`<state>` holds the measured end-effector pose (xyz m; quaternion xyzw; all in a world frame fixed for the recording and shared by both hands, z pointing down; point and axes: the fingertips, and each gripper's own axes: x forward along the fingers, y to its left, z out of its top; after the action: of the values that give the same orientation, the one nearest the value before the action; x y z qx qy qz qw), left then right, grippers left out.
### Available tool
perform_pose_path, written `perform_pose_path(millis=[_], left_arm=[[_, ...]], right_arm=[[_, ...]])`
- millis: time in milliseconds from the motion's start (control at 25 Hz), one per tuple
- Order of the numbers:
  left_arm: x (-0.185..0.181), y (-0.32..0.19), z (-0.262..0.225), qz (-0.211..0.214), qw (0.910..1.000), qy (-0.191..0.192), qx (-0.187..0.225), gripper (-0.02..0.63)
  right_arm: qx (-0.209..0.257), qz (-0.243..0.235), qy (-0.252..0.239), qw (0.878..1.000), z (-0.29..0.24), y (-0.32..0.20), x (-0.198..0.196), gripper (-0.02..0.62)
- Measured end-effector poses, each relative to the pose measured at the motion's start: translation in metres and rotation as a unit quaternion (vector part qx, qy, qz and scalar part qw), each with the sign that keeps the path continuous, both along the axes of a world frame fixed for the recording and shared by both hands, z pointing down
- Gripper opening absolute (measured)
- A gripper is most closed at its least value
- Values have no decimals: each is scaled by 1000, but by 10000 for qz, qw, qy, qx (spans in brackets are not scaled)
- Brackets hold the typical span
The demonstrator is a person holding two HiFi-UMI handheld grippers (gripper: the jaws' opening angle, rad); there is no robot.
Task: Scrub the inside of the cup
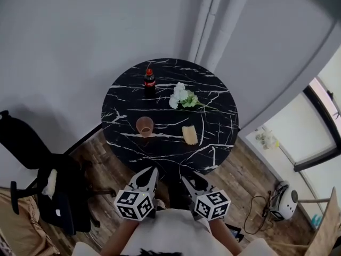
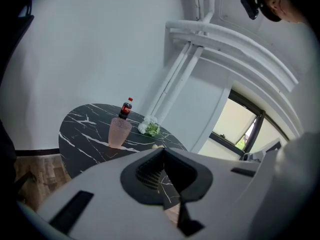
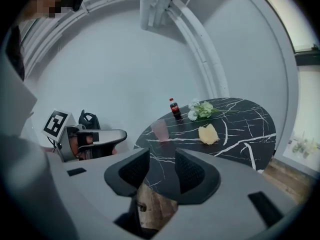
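Pink cup [image 1: 144,126] upright at frame centre on black table [image 1: 218,116], yellow sponge [image 1: 189,135] just right of it. At lower centre, left gripper [image 1: 152,169] shut on nothing, right gripper [image 1: 185,178] parted and empty. Likely risk: tipping the light cup if scrubbed unbraced.

One round counter [image 1: 219,119] with four things on it, one of each: one pink cup [image 1: 144,125] at 8 o'clock, one cola bottle [image 1: 149,82] at 11, one bunch of white flowers [image 1: 183,96] at 1, one yellow sponge [image 1: 189,135] at 5. Plus two claws, the left claw [image 1: 151,170] and the right claw [image 1: 186,180], and one black chair [image 1: 27,138].
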<state>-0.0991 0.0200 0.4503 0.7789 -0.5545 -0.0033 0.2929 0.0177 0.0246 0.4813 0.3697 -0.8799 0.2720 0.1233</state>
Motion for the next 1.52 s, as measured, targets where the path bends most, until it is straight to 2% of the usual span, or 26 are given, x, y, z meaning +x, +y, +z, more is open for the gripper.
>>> perform_pose_path(millis=[160, 320, 480, 880, 1200, 1520], left_arm=[[-2, -20, 4, -173, 9998, 24, -80, 9], [4, -43, 8, -160, 9998, 15, -136, 9], [4, -63, 11, -267, 9995, -9, -195, 9], [-18, -91, 20, -857, 9953, -10, -441, 9], [-30, -101, 29, -1044, 9927, -97, -592, 9], [-41, -101, 35, -1251, 9893, -104, -744, 9]], right_arm=[[7, -47, 207, 9998, 5, -28, 7, 156], [182, -66, 515, 9985, 7, -60, 16, 187], [316, -281, 882, 9952, 14, -88, 21, 198], [655, -1223, 1945, 9710, 38, -138, 10, 198], [459, -1522, 2453, 9563, 68, -164, 4, 212], [-40, -1739, 2917, 9405, 107, -169, 4, 223]])
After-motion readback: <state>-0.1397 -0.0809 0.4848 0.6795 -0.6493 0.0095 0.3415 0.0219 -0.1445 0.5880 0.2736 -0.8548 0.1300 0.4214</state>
